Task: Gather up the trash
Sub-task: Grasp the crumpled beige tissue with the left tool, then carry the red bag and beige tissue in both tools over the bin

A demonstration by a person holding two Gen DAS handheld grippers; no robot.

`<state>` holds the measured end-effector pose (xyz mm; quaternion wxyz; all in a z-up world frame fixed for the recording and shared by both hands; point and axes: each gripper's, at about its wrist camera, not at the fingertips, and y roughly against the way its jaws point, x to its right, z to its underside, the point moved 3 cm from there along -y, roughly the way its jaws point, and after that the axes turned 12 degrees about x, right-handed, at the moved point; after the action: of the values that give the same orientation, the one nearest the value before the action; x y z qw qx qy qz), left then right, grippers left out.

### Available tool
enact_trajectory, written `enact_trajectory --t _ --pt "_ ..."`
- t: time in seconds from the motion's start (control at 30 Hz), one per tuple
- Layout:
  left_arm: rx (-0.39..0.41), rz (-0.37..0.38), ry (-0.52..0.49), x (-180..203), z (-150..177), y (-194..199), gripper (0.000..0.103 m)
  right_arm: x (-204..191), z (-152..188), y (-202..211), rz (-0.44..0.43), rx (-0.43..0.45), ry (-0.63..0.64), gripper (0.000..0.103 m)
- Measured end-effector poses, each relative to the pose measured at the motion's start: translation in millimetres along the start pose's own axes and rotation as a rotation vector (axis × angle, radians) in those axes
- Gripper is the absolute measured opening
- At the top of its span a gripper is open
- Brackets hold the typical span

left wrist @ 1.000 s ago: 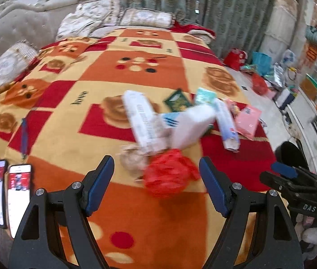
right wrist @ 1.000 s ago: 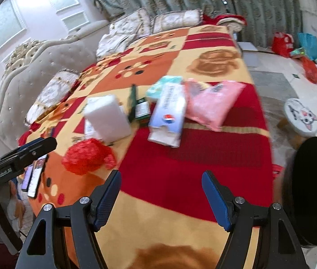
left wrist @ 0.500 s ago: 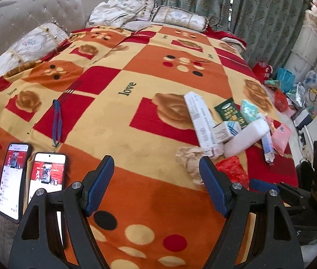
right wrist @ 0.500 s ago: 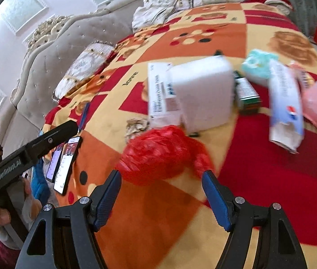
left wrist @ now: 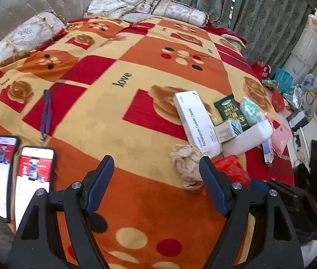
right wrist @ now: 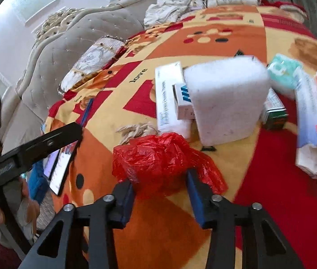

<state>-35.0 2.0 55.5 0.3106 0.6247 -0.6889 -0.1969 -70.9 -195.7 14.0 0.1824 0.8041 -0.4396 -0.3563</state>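
Red crumpled plastic bag (right wrist: 158,159) lies on the orange, red and yellow patterned blanket (right wrist: 158,228) of the bed, at the lower middle of the right wrist view. The right hand-held gripper (right wrist: 159,198) has just been closing, and the bag's near edge now sits between its blue pads (right wrist: 193,196), which press into the plastic on both sides.

Just beyond the bag, toward the upper right, stand a white foam block (right wrist: 225,98), a long white carton (right wrist: 166,94) and a small white and blue box (right wrist: 182,100), packed close and touching one another. A beige crumpled paper wad (left wrist: 187,165) lies just left of the bag.

In the left wrist view, the left hand-held gripper (left wrist: 157,186) hangs with jaws wide apart and nothing between them, over bare blanket; the wad lies just inside its right finger. Two lit smartphones (left wrist: 34,174) rest at the lower left, by the blanket's edge. A wide stretch of blanket at the centre and upper left is free; clutter fills the floor beyond the bed's right edge.
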Motion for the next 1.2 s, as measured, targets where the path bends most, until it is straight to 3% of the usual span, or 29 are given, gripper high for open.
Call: enact_trajectory --t 0.3,0.47,0.5,0.53,0.6,0.7,1.2 --pt "-0.065 0.028 -0.008 19.2 13.2 -30.3 0.078 28.5 7.2 66.0 0.119 0.054 0.018 0.040" --pt "-0.093 0.023 -0.024 31.3 23.2 -56.9 0.077 45.4 9.4 77.8 0.148 0.070 -0.020 0.040" --pt "-0.093 0.020 -0.028 32.2 25.3 -59.8 0.070 46.4 10.6 78.1 0.149 0.070 -0.023 0.040" --pt "-0.101 0.017 -0.030 32.6 26.9 -62.6 0.050 47.0 11.7 78.2 0.150 0.070 -0.025 0.040" --pt "-0.130 0.043 -0.016 33.2 30.1 -65.9 0.030 47.1 13.5 77.7 0.150 0.068 -0.027 0.040" --pt "-0.109 0.059 -0.025 36.2 29.8 -55.5 0.025 46.3 15.1 77.5 0.148 0.068 -0.022 0.040" --pt "-0.016 0.137 -0.124 85.2 16.8 0.4 0.024 45.2 15.6 104.4 0.162 0.119 -0.018 0.040"
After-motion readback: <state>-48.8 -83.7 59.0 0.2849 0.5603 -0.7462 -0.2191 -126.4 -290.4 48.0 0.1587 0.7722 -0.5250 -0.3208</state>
